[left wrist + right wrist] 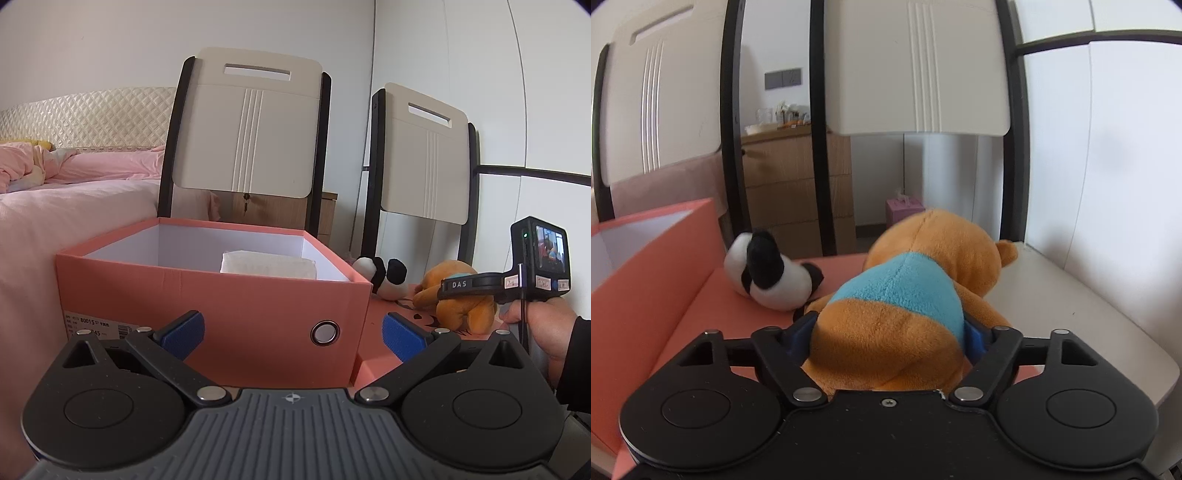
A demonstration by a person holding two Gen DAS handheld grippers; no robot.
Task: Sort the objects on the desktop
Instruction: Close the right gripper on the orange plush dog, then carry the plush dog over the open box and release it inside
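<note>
Orange plush bear (901, 295) in blue shirt: right of the pink cardboard box (221, 295), pinched by right claw (890, 336).
Left claw (291, 336): gaping, empty, facing the box.

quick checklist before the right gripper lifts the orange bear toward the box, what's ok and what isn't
1. Right gripper around the orange bear: ok, both blue pads sit against its lower body.
2. Grip firm enough to lift: cannot tell, the plush bulges between the pads.
3. Pink box open: ok, no lid over it.
4. Room inside the box: ok, only a white folded item shows, at the back.
5. Panda toy clear of the bear: cannot tell, it lies very close by the bear's side and could be dragged.
6. Left gripper out of the way: ok, open and empty in front of the box.
</note>
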